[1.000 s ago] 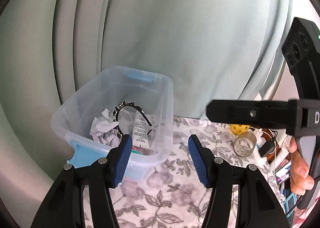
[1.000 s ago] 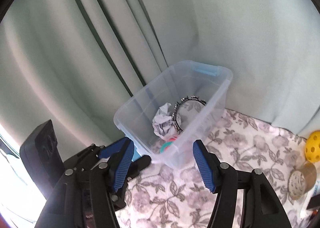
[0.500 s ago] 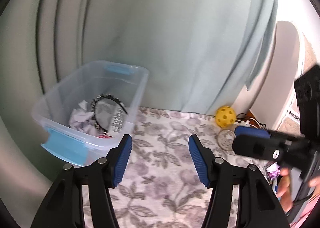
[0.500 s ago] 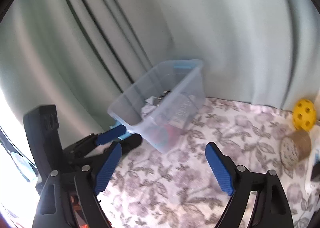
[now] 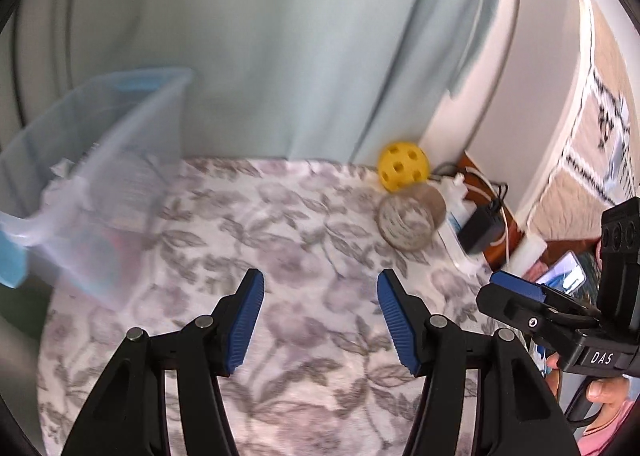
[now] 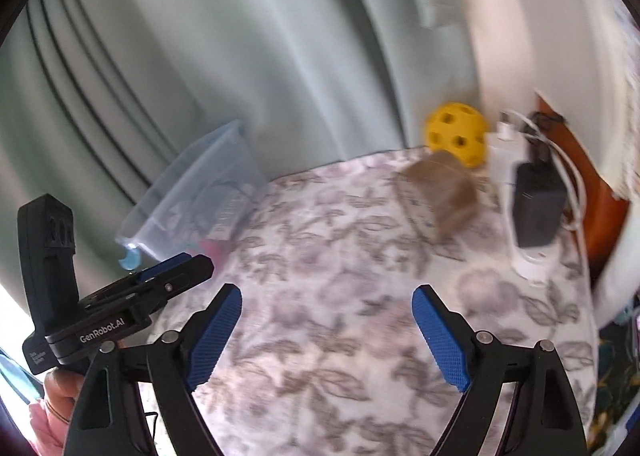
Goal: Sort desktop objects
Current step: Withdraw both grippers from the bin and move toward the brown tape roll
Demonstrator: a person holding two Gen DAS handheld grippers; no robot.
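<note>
A clear plastic bin (image 5: 132, 144) with a headband, crumpled paper and a tube inside stands at the left of the flowered tablecloth (image 5: 304, 256). Far right, by the curtain, a yellow holed ball (image 5: 404, 165) rests behind a small glass jar (image 5: 410, 222) lying on its side. My left gripper (image 5: 320, 284) hangs open over bare cloth, holding nothing. In the right wrist view, my right gripper (image 6: 328, 296) stands wide open and empty over the cloth, with the jar (image 6: 440, 196) and ball (image 6: 458, 140) ahead to its right and the bin (image 6: 200, 196) to its left.
A white power strip (image 6: 528, 264) with a black charger (image 6: 536, 212) and white cables lies along the right edge of the table. A pale green curtain (image 5: 260, 36) hangs behind. Each gripper shows at the side of the other's view.
Both grippers swung right and lower, away from the bin toward the ball and jar. The right gripper's jaws spread wider. The left gripper's jaws kept their gap.
</note>
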